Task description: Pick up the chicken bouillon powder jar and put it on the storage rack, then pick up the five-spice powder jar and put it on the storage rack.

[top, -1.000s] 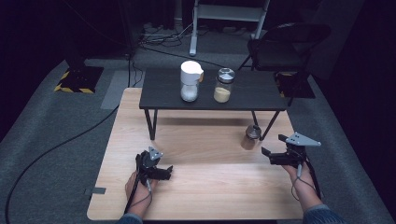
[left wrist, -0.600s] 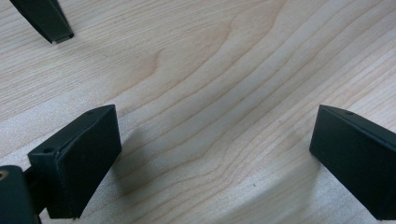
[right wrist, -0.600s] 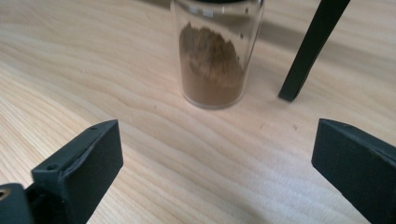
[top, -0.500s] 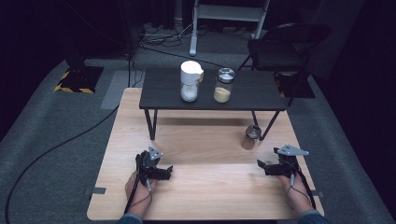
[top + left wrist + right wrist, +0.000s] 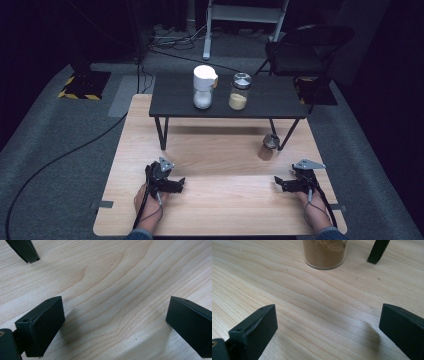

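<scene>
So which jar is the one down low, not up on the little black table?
Find the big wooden board, then the small black table standing on it. By that table's right front leg sits a jar of brown powder, alone on the wood; the other two jars stand on top.

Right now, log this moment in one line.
left gripper: open, empty | right gripper: open, empty | brown spice jar: on wooden board, untouched

I sit before a light wooden table (image 5: 220,210) that lies on a grey carpet floor (image 5: 60,165). On it stands a small black table (image 5: 280,100) with thin dark legs. Behind it the room is very dark. I see a black folding chair (image 5: 305,50), a white metal stand (image 5: 245,15), some cables (image 5: 165,35) on the floor, and a black mat with a yellow-striped edge (image 5: 85,82).
</scene>
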{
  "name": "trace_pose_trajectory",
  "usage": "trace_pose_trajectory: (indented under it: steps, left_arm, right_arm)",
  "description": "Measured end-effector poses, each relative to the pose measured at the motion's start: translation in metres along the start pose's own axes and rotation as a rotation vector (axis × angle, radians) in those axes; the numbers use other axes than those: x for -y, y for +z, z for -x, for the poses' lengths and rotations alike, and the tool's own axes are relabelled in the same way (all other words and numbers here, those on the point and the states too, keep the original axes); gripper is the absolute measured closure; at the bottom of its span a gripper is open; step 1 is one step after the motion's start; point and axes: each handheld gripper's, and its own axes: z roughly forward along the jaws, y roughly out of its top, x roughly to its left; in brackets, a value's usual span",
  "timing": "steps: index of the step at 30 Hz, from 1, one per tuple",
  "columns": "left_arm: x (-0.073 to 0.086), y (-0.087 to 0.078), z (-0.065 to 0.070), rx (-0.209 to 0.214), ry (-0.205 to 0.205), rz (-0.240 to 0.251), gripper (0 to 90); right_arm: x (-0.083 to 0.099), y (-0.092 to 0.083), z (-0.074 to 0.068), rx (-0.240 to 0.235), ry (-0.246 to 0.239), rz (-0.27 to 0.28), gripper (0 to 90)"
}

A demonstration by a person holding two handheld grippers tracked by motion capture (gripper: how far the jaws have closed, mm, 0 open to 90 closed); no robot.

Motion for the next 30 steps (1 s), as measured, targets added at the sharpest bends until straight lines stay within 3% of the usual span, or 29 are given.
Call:
trace_pose_trajectory:
  steps: [7,30]
  left_arm:
    - [0.0,0.0,0.0,0.0,0.0,0.0,1.9]
    - [0.0,0.0,0.0,0.0,0.0,0.0,1.9]
  right_arm:
    - [-0.0077,0.0035,-0.004,0.009,-0.012,-0.051,1.3]
    - [-0.0076,0.0033,-0.0063,0.018,-0.006,-0.052,1.3]
